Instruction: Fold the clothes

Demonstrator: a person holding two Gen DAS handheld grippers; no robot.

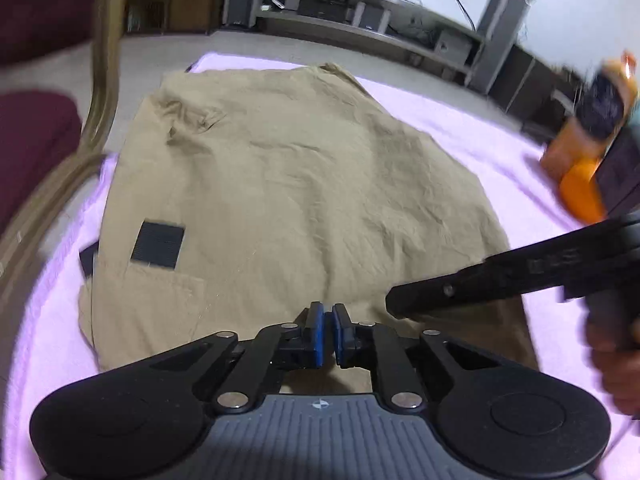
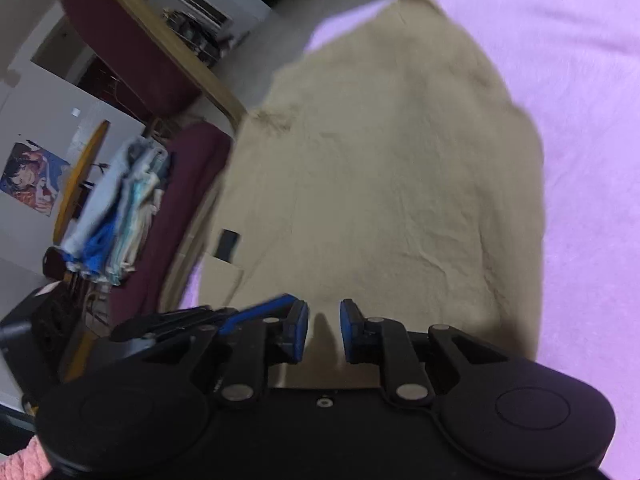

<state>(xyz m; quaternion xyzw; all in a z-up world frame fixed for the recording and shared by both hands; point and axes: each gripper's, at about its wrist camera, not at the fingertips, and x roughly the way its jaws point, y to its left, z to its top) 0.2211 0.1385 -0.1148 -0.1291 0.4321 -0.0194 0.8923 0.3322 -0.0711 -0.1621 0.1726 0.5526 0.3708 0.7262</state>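
Garment [image 1: 288, 200] fills mid-frame, spread on the pink sheet [image 1: 500, 152]. Our left gripper [image 1: 328, 334] looks nearly together, empty; right gripper [image 2: 324, 330] apart. We risk pinching the sheet too.

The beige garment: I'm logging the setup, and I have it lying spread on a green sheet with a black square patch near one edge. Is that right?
Not quite. The sheet under the beige garment is pale pink-lilac, not green, as the left wrist view shows. The rest holds: the garment lies spread, with a black square patch near one edge.
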